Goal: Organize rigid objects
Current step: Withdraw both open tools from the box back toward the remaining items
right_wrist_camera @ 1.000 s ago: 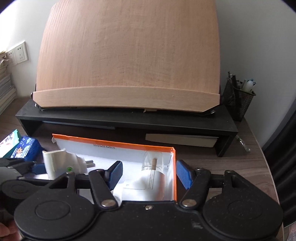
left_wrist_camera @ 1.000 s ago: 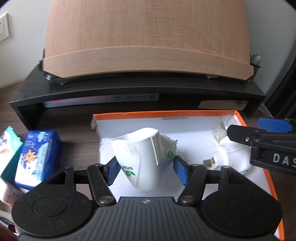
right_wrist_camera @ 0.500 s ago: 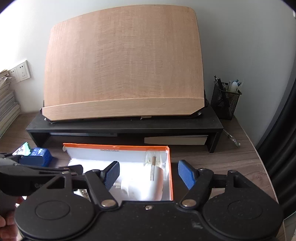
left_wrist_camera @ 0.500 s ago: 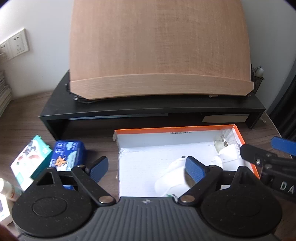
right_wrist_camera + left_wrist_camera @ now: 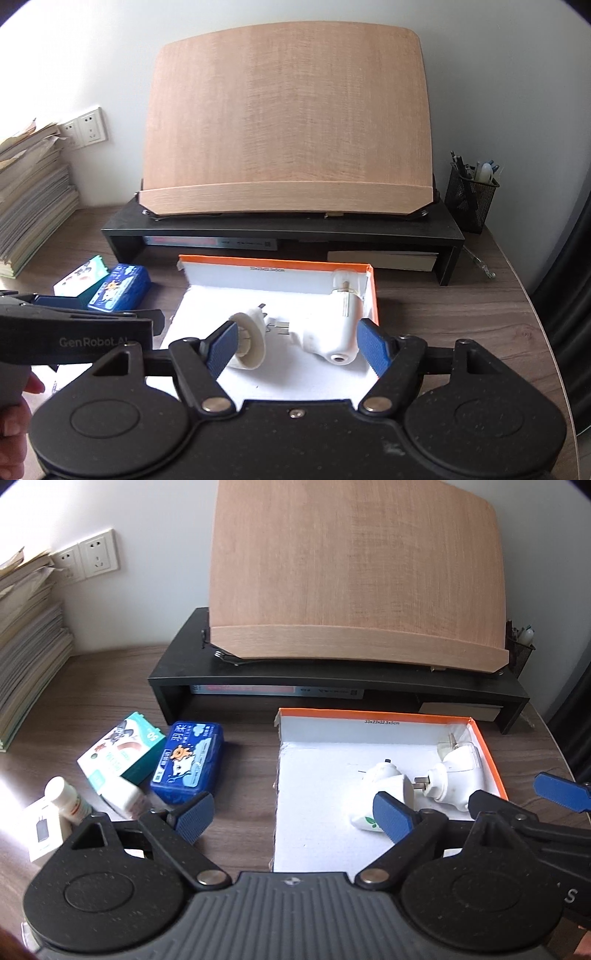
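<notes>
An orange-rimmed white box (image 5: pixel 376 713) (image 5: pixel 275 263) lies on the desk. In it lie a white plug-in device with a green mark (image 5: pixel 384 788) (image 5: pixel 249 341) and a second white plug-in device (image 5: pixel 460 771) (image 5: pixel 334 330) to its right. My left gripper (image 5: pixel 293 818) is open and empty, raised over the box's left edge. My right gripper (image 5: pixel 299 345) is open and empty, above the box's near side. A blue case (image 5: pixel 188 762) (image 5: pixel 120 286), a teal-and-white carton (image 5: pixel 122 751) (image 5: pixel 79 278), a small white bottle (image 5: pixel 66 799) and a white card (image 5: pixel 42 829) lie left of the box.
A black monitor riser (image 5: pixel 332 674) (image 5: pixel 280 225) carries a tilted wooden board (image 5: pixel 354 572) (image 5: pixel 288 122) behind the box. A paper stack (image 5: pixel 26 642) stands at far left. A mesh pen holder (image 5: pixel 471 195) stands at the right end of the riser.
My left gripper let go of the white device with the green mark, which now lies in the box, and pulled back and up. My right gripper also drew back and up.
</notes>
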Demonstrator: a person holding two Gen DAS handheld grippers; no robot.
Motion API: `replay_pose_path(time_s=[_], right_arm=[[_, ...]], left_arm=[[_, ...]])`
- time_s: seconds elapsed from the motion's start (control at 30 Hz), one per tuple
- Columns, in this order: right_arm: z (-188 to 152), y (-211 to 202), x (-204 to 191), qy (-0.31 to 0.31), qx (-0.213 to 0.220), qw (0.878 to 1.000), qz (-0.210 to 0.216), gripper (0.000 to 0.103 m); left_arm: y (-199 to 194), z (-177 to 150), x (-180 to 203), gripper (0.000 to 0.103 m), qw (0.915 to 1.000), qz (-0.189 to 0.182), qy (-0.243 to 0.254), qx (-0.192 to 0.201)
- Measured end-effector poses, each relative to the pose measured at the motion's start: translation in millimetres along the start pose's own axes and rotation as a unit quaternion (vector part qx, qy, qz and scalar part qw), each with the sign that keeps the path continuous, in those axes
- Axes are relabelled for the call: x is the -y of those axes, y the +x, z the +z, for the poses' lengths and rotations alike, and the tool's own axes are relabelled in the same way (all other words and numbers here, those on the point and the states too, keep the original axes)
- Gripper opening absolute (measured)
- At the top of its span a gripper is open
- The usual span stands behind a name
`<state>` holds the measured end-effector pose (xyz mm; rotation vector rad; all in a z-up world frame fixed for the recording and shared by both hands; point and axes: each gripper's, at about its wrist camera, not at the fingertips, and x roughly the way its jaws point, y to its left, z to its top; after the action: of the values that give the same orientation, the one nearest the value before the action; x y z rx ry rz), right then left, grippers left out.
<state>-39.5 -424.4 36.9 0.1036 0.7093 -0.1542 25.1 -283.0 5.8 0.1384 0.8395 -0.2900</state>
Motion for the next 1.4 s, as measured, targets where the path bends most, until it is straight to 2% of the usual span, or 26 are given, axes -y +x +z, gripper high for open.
replay_pose_path(time_s=[0.53,1.13,1.4], right_arm=[[-13,-26,-42,-0.027,0.004,0.999,0.032,0.085],[-24,-34,-132,-0.057,-0.005,0.997,0.06,0.085],[-26,-30,-160,-0.071,-0.011,0.994,0.076,0.085]], left_arm=[[-39,-25,-39,0.096,0.9988,0.032,-0.031,0.023],[-65,-48,-121,0.096,0.9969,0.056,-0.052,0.022],[-68,-55,-148,0.096,0.9954,0.07,-0.063,0.019]])
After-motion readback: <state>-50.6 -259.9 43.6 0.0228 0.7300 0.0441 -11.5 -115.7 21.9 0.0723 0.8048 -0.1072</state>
